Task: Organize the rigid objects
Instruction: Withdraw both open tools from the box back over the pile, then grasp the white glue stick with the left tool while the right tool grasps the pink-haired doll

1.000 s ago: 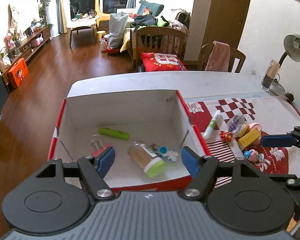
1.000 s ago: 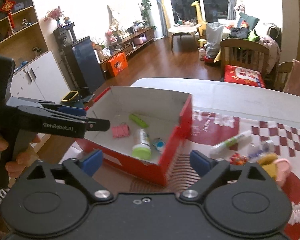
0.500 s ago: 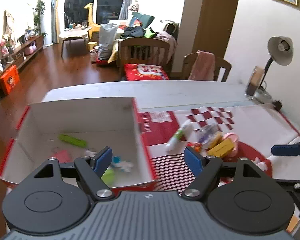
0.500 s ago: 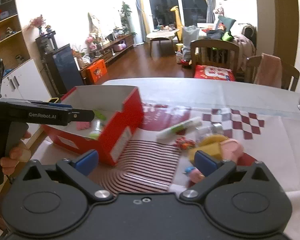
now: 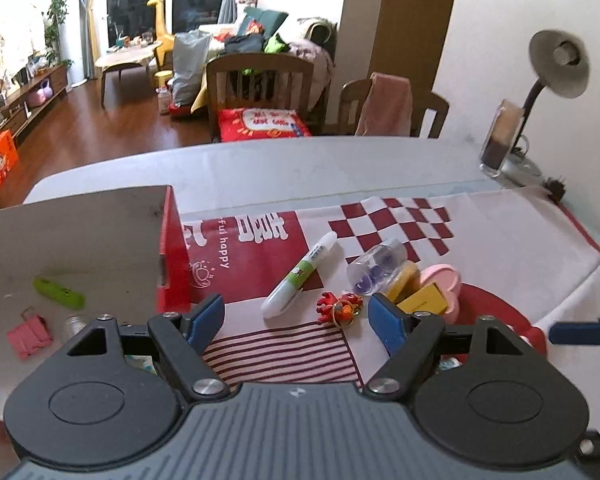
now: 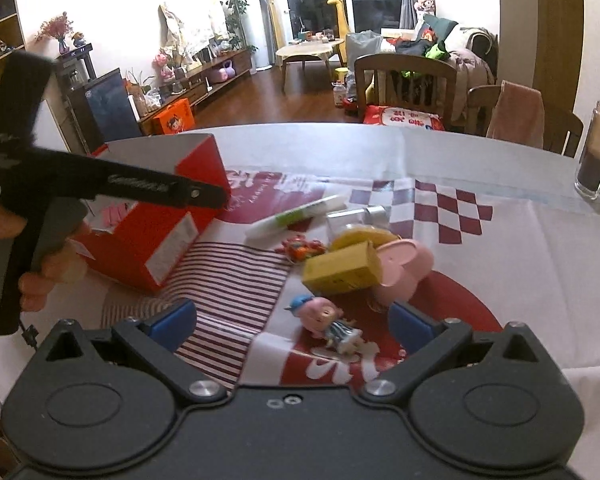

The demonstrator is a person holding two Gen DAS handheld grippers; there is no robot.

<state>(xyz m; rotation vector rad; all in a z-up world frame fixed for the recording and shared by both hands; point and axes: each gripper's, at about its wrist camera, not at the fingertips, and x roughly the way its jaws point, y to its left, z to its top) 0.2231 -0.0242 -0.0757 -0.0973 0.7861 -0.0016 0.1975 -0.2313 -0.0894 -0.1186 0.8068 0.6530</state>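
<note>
Both grippers empty, right gripper (image 6: 292, 322) widest, left gripper (image 5: 298, 320) fairly wide; risk: fingers closing over pig figurine (image 6: 326, 320) may nudge crowded yellow box (image 6: 340, 270).

My left gripper (image 5: 296, 322) tilts steeply downward, its blue pads spread apart with nothing between them. My left hand (image 6: 40, 256) wraps the handle, fingers curled round the grip at the left edge of the right wrist view. My right gripper (image 6: 292, 322) also angles down, and its jaws have just been opening; they now stand very wide, gripping nothing. One of its blue fingertips (image 5: 576, 332) shows at the right edge of the left wrist view.
</note>
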